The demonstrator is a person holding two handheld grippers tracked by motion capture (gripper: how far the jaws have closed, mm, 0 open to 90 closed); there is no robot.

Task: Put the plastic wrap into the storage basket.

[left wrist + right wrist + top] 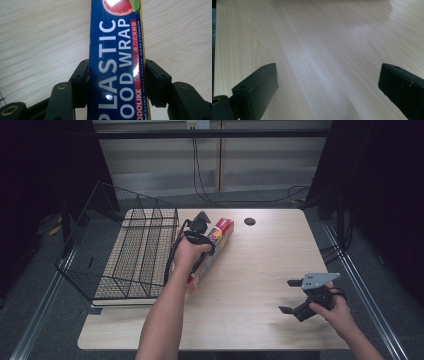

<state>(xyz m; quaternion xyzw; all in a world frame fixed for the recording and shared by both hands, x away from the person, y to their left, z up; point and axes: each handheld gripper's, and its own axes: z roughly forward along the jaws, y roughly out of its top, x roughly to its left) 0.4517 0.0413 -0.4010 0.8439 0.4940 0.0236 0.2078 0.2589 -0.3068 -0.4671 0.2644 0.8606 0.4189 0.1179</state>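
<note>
Two black jaws of the left gripper [116, 75] pinching a glossy blue plastic wrap box [116, 62] from both sides, its lettering readable up close, high view adding a wire basket [135, 250] beside it on the pale wooden table [260, 270], right gripper [291, 296] spread wide over bare wood.

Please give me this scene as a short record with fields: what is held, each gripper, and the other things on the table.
held thing: plastic wrap box, long, blue
left gripper: fingers pressed on both long sides of the box
right gripper: open, nothing between its fingers, above the table
wire basket: at the table's left edge, beside the box
</note>
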